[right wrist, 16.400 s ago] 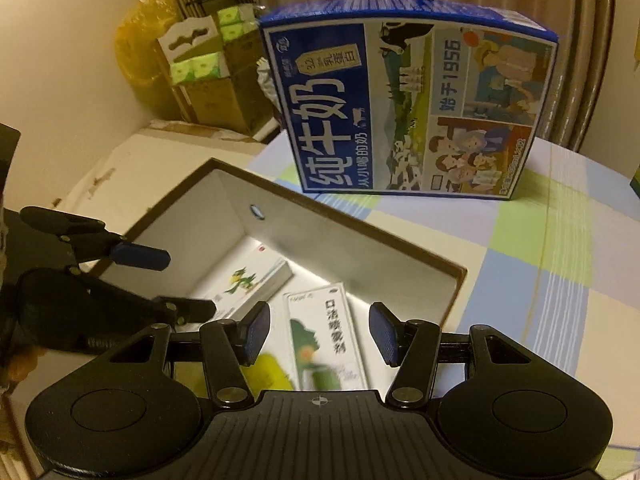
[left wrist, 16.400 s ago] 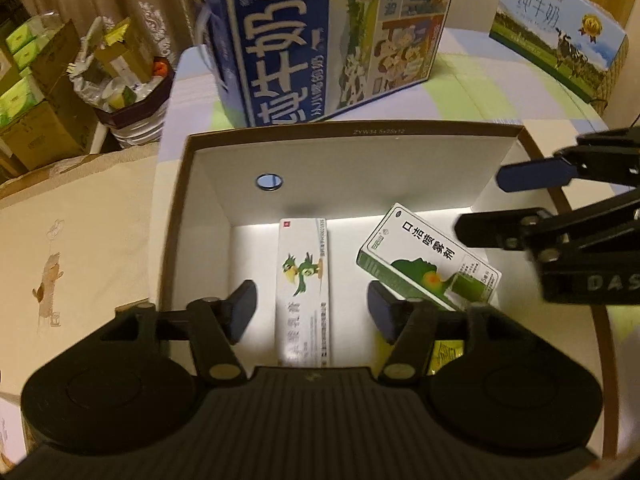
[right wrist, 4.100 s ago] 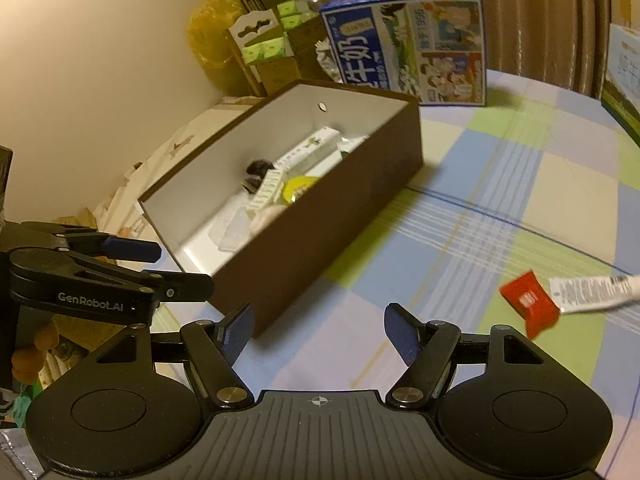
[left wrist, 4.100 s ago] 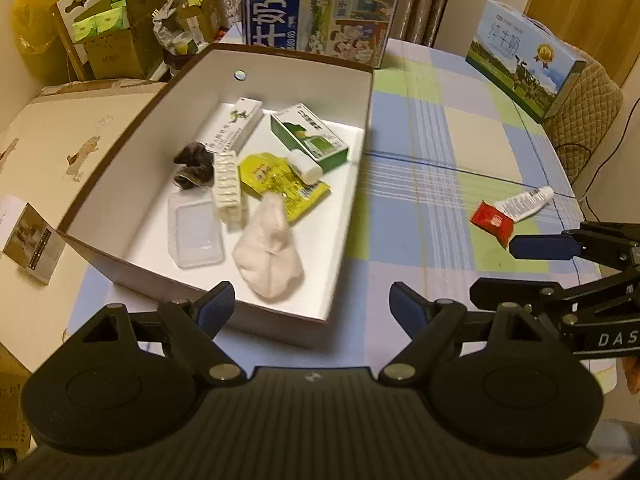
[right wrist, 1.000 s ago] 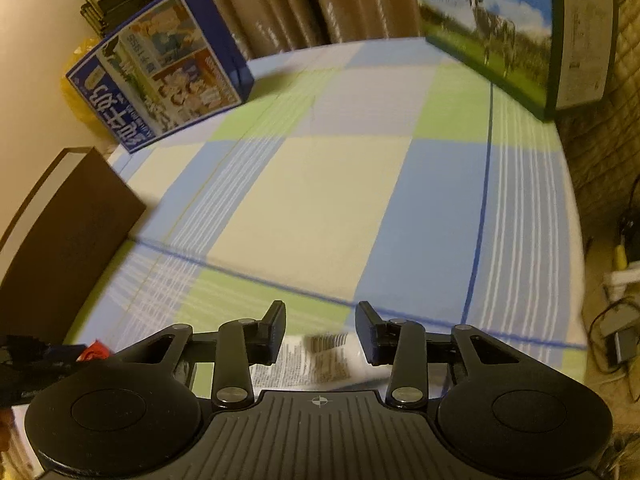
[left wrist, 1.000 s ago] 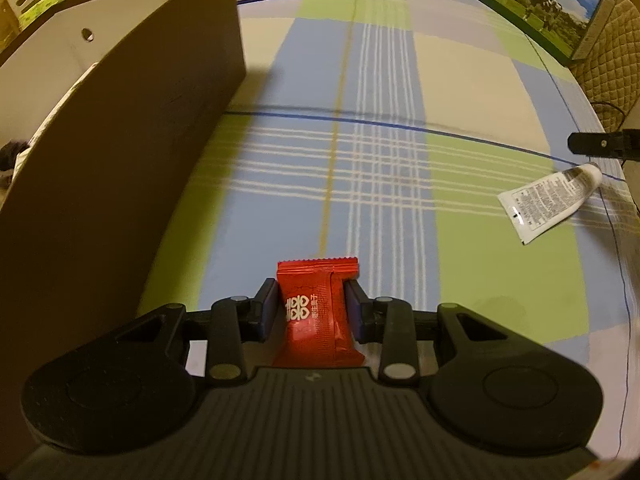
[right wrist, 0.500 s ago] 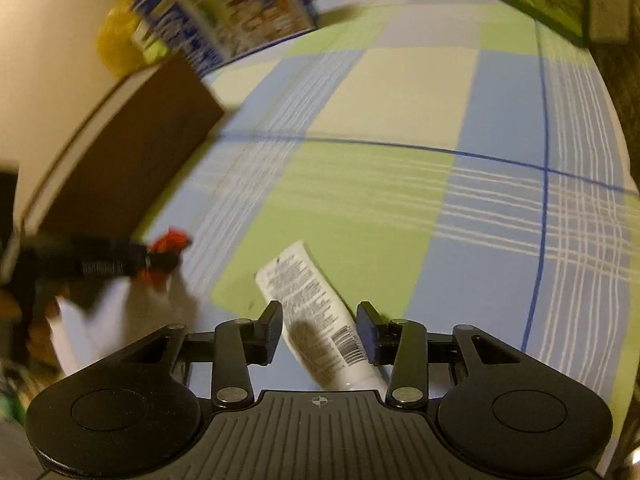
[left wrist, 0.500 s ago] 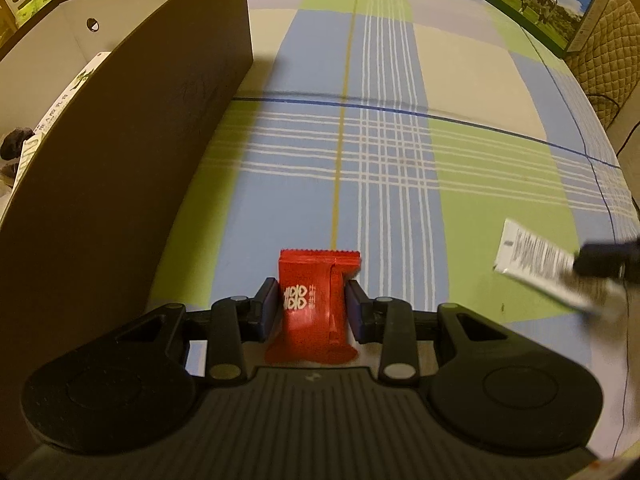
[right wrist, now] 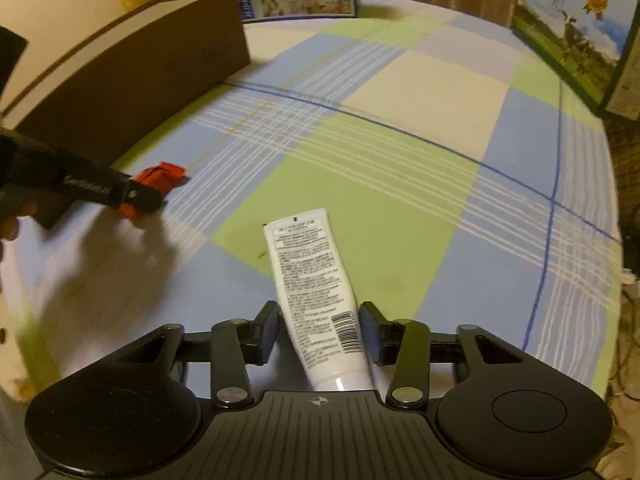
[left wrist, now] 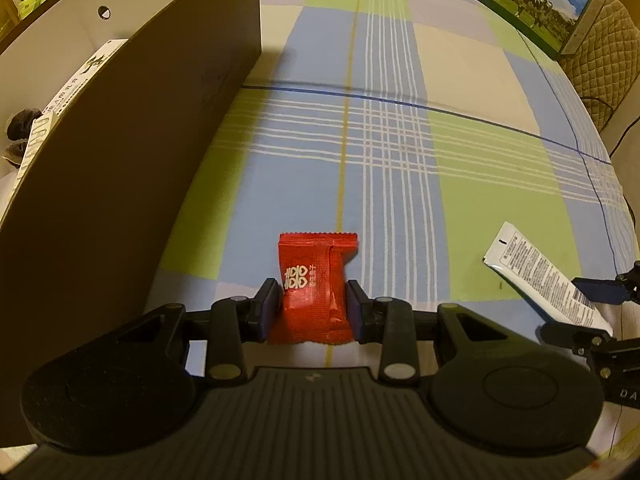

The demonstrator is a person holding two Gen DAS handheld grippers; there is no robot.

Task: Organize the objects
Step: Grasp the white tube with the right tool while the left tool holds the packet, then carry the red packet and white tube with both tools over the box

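Red packet (left wrist: 314,286) clamped beside brown box (left wrist: 132,168) — open cloth (left wrist: 460,152) rightward.

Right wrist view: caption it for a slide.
Right gripper holds a white tube above the plaid tablecloth.

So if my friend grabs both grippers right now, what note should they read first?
Left gripper: fingers shut on the red packet, held just right of the brown box.
Right gripper: fingers sit either side of the white tube; it appears held, but the grip looks loose, so check it.
Done: a long carton and a dark item are visible in the box; both last loose things are picked up.
Left: carry the packet and the tube over the box wall and let go inside.
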